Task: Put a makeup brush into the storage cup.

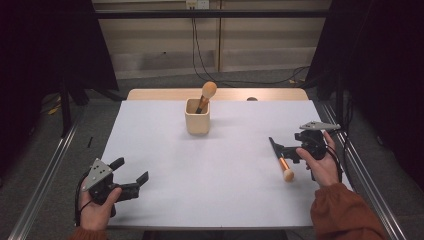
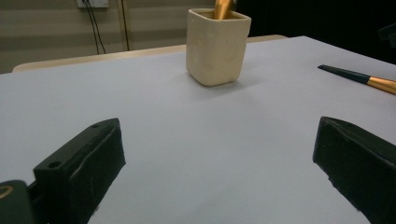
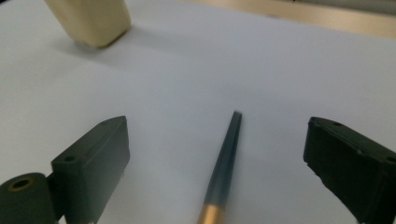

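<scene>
A cream square cup stands at the table's back centre with a round-headed makeup brush leaning in it. A second brush, dark handle, gold ferrule and tan head, lies flat on the white table at the right. My right gripper is open and straddles its handle; in the right gripper view the handle lies between the wide jaws, touching neither, with the cup beyond. My left gripper stands open and empty at the front left, facing the cup.
The white sheet ends at a wooden strip behind the cup. Metal rails run along both sides of the table. In the left gripper view the lying brush shows at the far right.
</scene>
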Demonstrator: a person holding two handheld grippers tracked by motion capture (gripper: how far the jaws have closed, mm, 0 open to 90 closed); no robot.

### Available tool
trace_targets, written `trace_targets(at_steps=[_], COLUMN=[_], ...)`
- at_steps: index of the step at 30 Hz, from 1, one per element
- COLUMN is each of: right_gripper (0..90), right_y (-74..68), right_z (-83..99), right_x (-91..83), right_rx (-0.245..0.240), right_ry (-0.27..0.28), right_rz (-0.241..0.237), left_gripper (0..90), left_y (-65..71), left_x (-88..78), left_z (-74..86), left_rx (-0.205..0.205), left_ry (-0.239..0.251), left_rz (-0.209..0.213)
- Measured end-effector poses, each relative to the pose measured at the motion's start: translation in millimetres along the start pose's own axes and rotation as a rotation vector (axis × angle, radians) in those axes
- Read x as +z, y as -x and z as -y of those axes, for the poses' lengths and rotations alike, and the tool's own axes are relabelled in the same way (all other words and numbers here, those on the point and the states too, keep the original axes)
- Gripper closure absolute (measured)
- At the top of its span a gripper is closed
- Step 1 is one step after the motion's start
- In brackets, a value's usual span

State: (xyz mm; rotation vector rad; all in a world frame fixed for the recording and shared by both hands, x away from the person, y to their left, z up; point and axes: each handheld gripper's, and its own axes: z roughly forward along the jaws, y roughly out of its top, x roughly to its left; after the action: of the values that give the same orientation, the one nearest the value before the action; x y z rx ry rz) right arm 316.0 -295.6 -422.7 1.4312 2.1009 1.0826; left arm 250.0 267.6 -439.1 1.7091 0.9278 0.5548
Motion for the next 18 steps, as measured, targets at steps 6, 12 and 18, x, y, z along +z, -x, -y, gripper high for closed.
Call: trace_targets(at_steps=[6,12,18], right_gripper=[8.2,9.4,9.2], right_y=[0.0,0.9,2.8], right_z=[-5.2,-8.1,-9.9], right_x=[3.9,7.5,14.1], right_rx=[-0.009,-0.014,-0.005], right_ry=[-0.104,-0.168,-0.29], right_rz=[0.017,0.006,-0.008], left_gripper=[2.0,2.0,2.0], left_y=[0.2,0.2,0.0], left_x=[0.0,0.7,0.6], left_z=[-0.1,0.0,0.0], left_rx=[0.004,0.002,0.003], left_ry=[-0.002,-0.004,-0.004], left_rz=[0.002,0.003,0.002])
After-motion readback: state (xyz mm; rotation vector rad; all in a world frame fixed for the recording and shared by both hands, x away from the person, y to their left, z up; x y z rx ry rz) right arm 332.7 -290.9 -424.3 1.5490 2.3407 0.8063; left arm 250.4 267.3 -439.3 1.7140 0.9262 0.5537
